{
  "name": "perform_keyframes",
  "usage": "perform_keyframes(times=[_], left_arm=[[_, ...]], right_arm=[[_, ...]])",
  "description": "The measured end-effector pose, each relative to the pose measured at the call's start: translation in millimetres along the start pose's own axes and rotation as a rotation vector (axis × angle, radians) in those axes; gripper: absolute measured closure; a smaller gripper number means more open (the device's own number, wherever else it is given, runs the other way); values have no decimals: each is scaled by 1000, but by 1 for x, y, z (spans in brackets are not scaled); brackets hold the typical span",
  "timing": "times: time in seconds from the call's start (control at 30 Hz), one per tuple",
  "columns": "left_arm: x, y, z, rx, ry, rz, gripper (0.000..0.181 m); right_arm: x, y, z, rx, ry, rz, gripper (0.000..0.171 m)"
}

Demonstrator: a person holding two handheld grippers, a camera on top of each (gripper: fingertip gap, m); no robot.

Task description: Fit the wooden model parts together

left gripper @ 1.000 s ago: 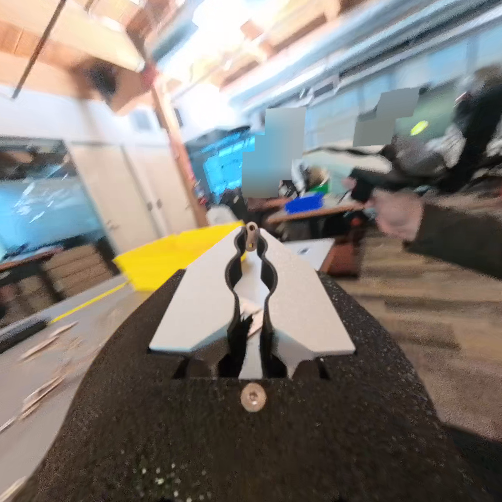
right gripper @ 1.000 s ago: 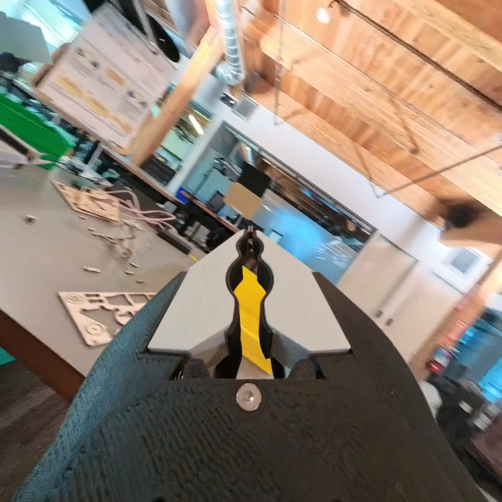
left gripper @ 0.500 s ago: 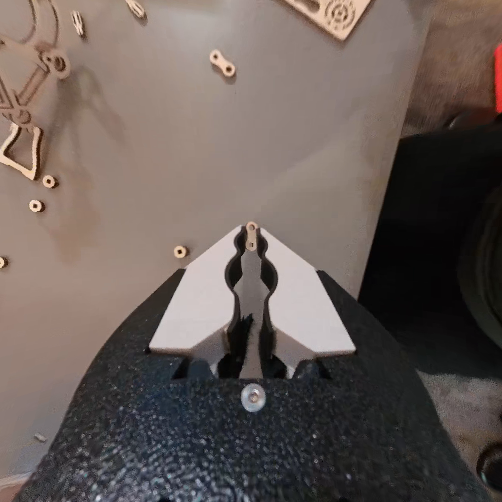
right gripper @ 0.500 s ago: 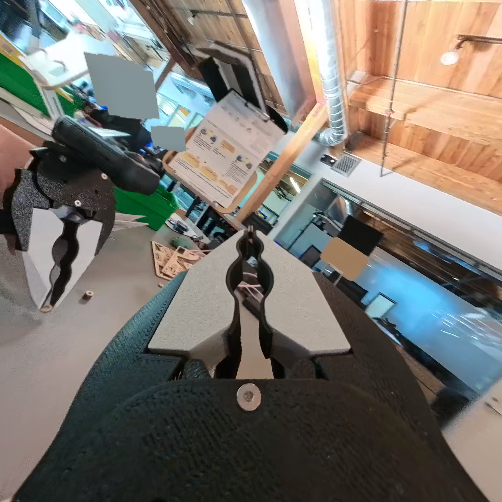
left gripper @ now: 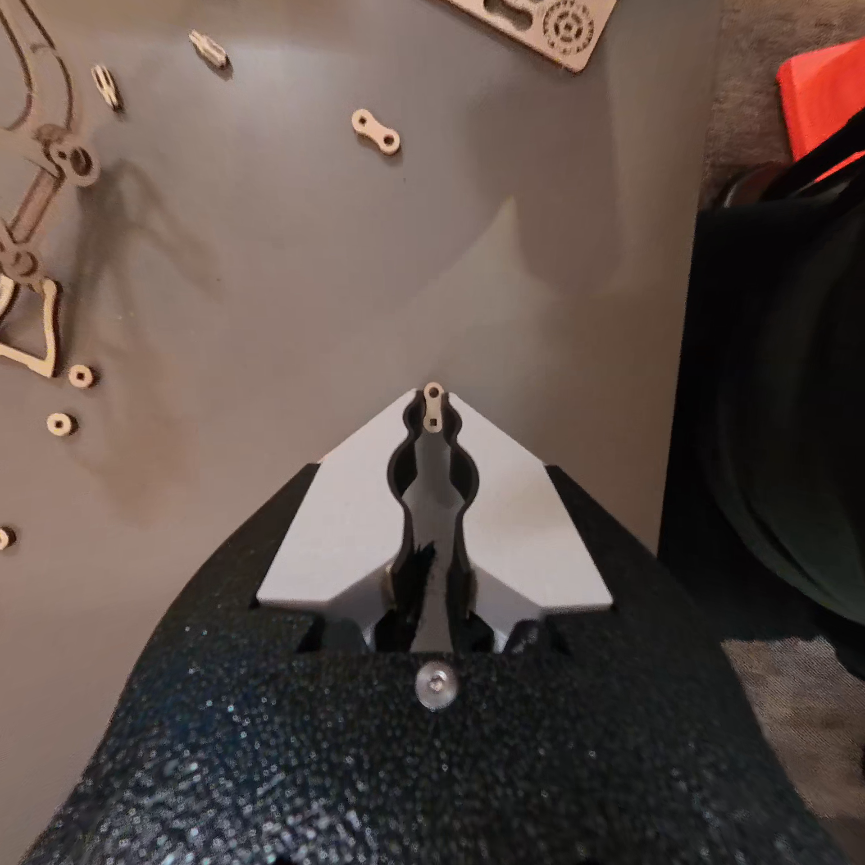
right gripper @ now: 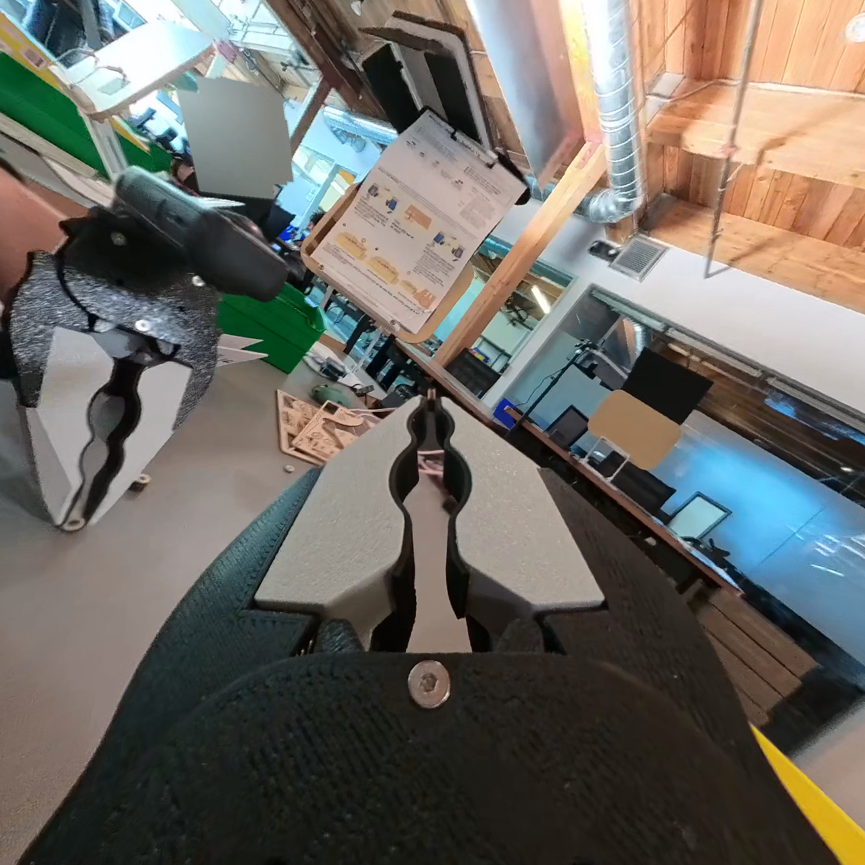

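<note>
Pinched together at their tips, the left gripper (left gripper: 433,398) fingers clamp a small wooden link (left gripper: 432,408), a flat two-hole piece that stands up out of the tips and points down at the grey table (left gripper: 304,262). In the right wrist view the same gripper shows at nine o'clock, tips just above the tabletop with the link's end poking out beneath them. The right gripper (right gripper: 431,398) has its fingers drawn in too, tips nearly meeting on something thin and dark; what it is cannot be told.

Loose model parts lie scattered on the table in the left wrist view: a second two-hole link (left gripper: 376,131) at twelve o'clock, well apart from the held one, small wooden washers (left gripper: 81,375) at nine o'clock, a curved wooden frame piece (left gripper: 32,290) at the left edge, and a laser-cut wooden sheet (left gripper: 552,28) at one o'clock. In the right wrist view more cut wooden sheets (right gripper: 318,433) lie just past the right gripper's tips at eleven o'clock.
</note>
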State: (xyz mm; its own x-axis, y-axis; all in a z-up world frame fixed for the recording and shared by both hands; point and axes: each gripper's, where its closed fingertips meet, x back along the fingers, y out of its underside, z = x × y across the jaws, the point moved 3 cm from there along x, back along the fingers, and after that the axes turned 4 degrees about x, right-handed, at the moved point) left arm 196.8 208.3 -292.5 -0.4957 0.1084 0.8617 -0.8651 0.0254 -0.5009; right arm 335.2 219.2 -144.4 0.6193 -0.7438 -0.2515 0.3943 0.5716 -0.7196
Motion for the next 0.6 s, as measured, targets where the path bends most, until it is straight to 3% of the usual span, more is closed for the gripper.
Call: perform_keyframes(times=[0.03, 0.2, 0.27, 0.4, 0.6], left_arm=[[0, -5, 2, -4, 10, 37, 176], [-1, -71, 20, -39, 76, 334, 176], [-15, -96, 27, -80, 122, 381, 176], [-51, -121, 38, -87, 245, 351, 176], [-73, -120, 35, -92, 284, 252, 175]], right_arm=[[3, -2, 5, 10, 32, 9, 171], [24, 3, 33, 20, 197, -3, 171], [30, 11, 41, 16, 245, -15, 171], [35, 25, 44, -9, 273, -51, 171], [37, 38, 46, -11, 303, -90, 171]])
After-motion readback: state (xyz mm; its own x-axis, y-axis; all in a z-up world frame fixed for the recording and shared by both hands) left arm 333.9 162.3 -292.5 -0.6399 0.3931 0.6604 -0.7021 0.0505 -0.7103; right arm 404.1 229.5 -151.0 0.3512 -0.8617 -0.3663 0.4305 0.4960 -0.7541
